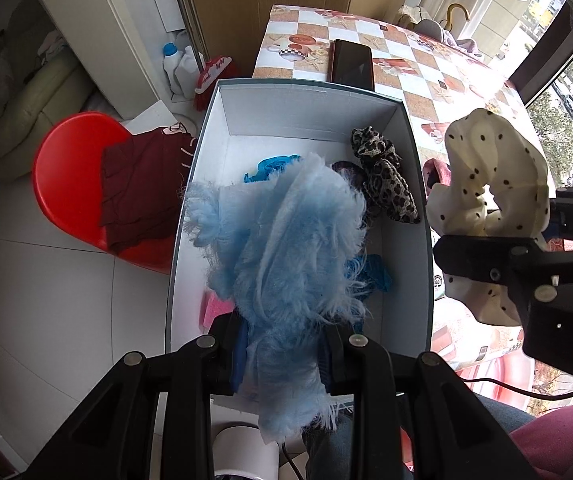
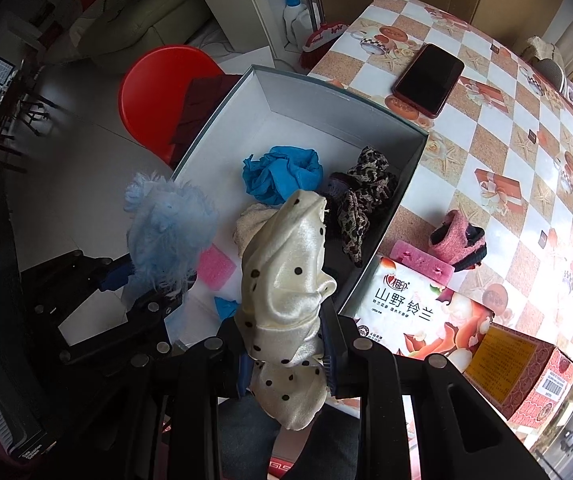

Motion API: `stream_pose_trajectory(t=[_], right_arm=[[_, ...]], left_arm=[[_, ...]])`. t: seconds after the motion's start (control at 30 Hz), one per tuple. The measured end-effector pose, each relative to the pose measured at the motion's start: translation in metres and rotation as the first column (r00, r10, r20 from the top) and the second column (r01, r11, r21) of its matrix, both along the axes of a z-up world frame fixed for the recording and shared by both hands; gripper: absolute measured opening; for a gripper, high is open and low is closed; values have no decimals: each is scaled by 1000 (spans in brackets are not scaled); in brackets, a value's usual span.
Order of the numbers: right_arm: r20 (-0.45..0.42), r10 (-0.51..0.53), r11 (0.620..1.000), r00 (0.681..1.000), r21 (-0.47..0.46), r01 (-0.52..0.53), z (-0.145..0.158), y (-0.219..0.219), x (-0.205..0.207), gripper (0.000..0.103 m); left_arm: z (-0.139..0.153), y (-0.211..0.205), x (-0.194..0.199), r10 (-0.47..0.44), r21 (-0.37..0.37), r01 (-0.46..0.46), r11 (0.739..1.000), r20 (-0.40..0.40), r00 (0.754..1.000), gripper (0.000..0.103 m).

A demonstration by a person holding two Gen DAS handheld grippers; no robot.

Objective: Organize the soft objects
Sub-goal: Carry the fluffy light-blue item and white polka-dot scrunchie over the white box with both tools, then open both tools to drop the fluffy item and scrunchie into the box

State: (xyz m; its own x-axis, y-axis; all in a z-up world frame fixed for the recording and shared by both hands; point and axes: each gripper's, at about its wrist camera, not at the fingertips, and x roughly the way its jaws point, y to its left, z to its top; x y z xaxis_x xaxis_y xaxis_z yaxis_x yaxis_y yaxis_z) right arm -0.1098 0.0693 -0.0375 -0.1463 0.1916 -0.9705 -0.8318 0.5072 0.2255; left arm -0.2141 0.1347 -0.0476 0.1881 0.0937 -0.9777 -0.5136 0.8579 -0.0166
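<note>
An open box (image 2: 382,196) sits at the desk's (image 2: 498,140) left edge, with several scrunchies (image 2: 366,200) and a sponge (image 2: 214,266) inside. A phone (image 2: 428,80) lies on the desk behind the box. To the box's right lie a tissue pack (image 2: 414,316), a second sponge (image 2: 420,266) on it, and a sock (image 2: 456,236). A stool (image 1: 70,184) stands on the floor left of the box.

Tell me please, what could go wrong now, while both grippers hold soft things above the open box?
1. The left gripper pinches only the lower end of the fluffy blue piece; its loose bulk may snag the box wall.
2. The right gripper holds the dotted white scrunchie near the box's edge, so on release it might land on the table instead.
</note>
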Motion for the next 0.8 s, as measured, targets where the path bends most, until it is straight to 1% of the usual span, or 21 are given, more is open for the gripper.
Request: stream_pose_trajectory(t=[0.47,0.57,0.63,0.67,0.7,0.73,0.77,0.8], right_arm=[[-18,18,1000,1000,7,-18,-5,9,0,28],[-25,19,1000,999,7,-19,-7,11,0,28],[-29,18,1000,999,9,-17,-8,11,1,29],[-34,16,1000,999,10,-16,-9,11,1,29],[-41,14,1000,999,12,-13,-10,12,2,34],[-46,12,1000,999,14,-11,-10,12,3,49],[-45,9,1000,999,17,-9,-10,11,3,57],[-40,5,1000,999,24,-4,-10,11,4,64]], left_arm=[[-5,2,2,2,-14,-2,1000,-12,1000,31],[-5,2,1,5,-18,-5,1000,-8,1000,35],[-5,2,1,3,-19,-3,1000,-5,1000,40],[-4,1,1,3,-17,-3,1000,-3,1000,46],[-4,0,0,2,-13,-2,1000,0,1000,57],[-3,-1,0,2,-8,-2,1000,5,1000,64],[-1,-2,0,2,-4,-2,1000,10,1000,76],[0,-3,0,1,-3,0,1000,18,1000,82]])
